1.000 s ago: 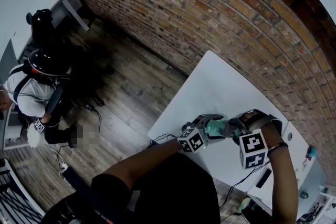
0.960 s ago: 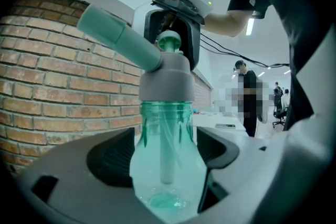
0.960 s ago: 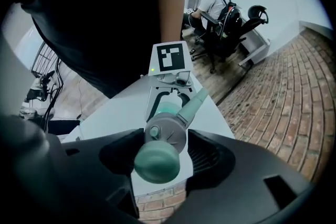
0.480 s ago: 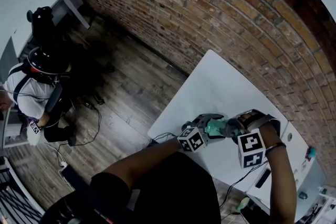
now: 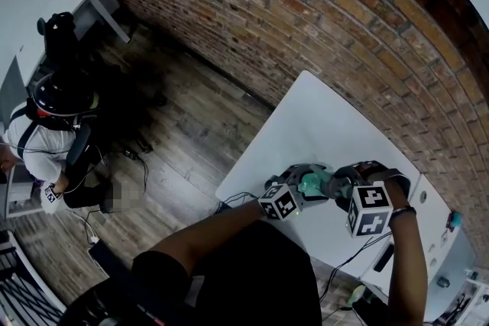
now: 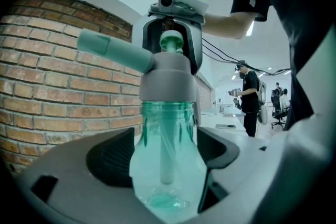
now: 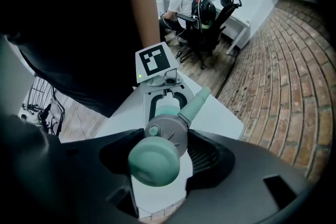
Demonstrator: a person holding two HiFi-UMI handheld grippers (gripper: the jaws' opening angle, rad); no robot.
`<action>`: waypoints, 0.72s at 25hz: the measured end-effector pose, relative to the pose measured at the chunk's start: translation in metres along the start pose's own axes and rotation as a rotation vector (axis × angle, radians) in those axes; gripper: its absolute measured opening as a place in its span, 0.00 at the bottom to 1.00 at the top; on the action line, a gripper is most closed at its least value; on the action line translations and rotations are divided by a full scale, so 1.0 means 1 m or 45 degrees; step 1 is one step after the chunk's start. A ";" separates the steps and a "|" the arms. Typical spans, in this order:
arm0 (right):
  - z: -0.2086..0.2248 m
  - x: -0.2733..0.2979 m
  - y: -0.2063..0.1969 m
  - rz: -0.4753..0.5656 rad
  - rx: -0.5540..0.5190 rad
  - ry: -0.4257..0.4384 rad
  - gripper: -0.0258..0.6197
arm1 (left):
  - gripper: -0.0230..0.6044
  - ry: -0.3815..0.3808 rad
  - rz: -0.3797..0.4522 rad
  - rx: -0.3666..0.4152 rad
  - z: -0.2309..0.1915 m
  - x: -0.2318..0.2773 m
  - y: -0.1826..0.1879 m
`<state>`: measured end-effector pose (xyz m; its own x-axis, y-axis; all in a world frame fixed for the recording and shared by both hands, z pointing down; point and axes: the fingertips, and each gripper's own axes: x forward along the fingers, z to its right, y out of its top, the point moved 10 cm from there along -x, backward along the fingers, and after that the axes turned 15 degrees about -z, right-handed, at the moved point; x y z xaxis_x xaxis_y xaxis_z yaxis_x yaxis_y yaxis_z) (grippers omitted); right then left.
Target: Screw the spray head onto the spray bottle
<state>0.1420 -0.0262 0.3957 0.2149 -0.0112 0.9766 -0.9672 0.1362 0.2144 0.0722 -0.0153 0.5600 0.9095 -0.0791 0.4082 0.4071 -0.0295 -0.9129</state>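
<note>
A translucent green spray bottle [image 6: 167,165] stands between the jaws of my left gripper [image 6: 165,150], which is shut on its body. A grey spray head [image 6: 164,77] with a pale green nozzle [image 6: 107,49] sits on the bottle's neck. My right gripper [image 7: 163,150] is shut around that spray head [image 7: 169,132], whose green pump cap [image 7: 154,161] faces this camera. In the head view, both grippers meet over the white table's near part, left gripper [image 5: 304,184] and right gripper [image 5: 341,185], with the bottle [image 5: 312,182] between them.
The white table [image 5: 321,126] runs along a brick wall [image 5: 321,19]. Cables [image 5: 229,202] hang off its near edge over the wooden floor [image 5: 191,126]. A person [image 5: 46,141] sits by an office chair at far left. Small items [image 5: 452,221] lie at the table's right end.
My right gripper has turned about the spray head: its marker cube has swung upward and rotated. The left gripper and the bottle stay put. The person at far left has shifted.
</note>
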 end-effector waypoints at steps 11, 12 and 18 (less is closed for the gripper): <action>0.002 0.000 -0.004 0.046 0.209 0.054 0.45 | 0.62 0.002 0.004 0.006 0.000 0.001 0.000; 0.002 0.000 -0.005 0.052 0.230 0.059 0.45 | 0.62 0.001 0.005 0.002 0.000 0.000 0.001; 0.004 0.001 -0.008 0.106 0.410 0.101 0.45 | 0.62 -0.006 0.000 -0.001 0.000 -0.001 0.000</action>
<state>0.1490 -0.0309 0.3952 0.1310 0.0660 0.9892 -0.9723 -0.1864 0.1412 0.0714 -0.0153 0.5599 0.9097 -0.0745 0.4085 0.4074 -0.0301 -0.9128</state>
